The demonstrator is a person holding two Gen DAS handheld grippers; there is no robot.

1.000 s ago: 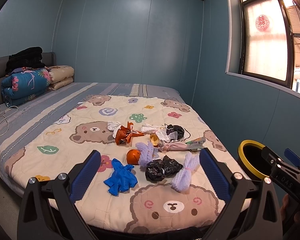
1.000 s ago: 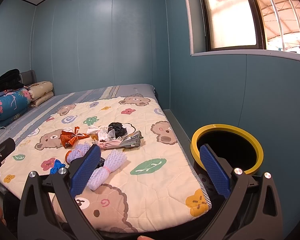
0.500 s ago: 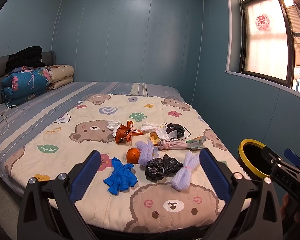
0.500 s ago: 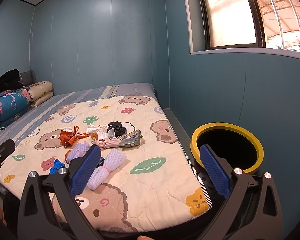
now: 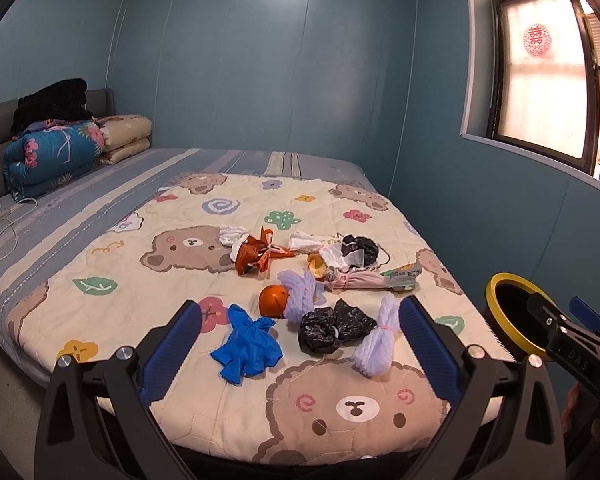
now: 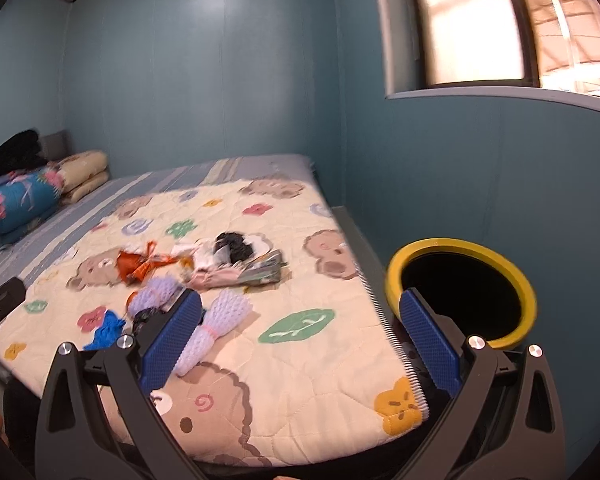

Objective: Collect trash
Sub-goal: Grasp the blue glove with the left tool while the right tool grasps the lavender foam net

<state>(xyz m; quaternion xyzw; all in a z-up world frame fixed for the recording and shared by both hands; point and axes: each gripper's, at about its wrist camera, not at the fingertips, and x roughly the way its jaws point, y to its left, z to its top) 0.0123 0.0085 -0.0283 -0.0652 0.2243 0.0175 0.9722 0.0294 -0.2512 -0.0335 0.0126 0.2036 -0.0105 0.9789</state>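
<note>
- Since 0.5 s ago the right wrist view has turned and blurred, and the yellow-rimmed bin (image 6: 460,292) now sits closer to centre; the left wrist view has barely shifted.
- Trash lies in a loose cluster on the bear-print quilt (image 5: 340,408), none of it held.
- Nearest the left tongs: blue glove (image 5: 246,346), black plastic bag (image 5: 334,326) just beside it, lavender foam net (image 5: 378,338) touching the bag's right side.
- Behind those: orange fruit (image 5: 273,300) against a second lavender net (image 5: 300,294).
- Farther back: orange foil wrapper (image 5: 256,256), white tissue wads, pink bundle (image 5: 360,280), green packet (image 5: 402,276), second black bag (image 5: 360,248).
- Left tongs (image 5: 300,344): spread wide, empty, above the near edge of the bed.
- Right tongs (image 6: 300,340): spread wide, empty, over the bed's right corner; its right pad overlaps the bin rim in view.
- Bin stands on the floor beside the bed, under the window (image 5: 540,80).
- Folded bedding (image 5: 52,152) stacked at the headboard.
</note>
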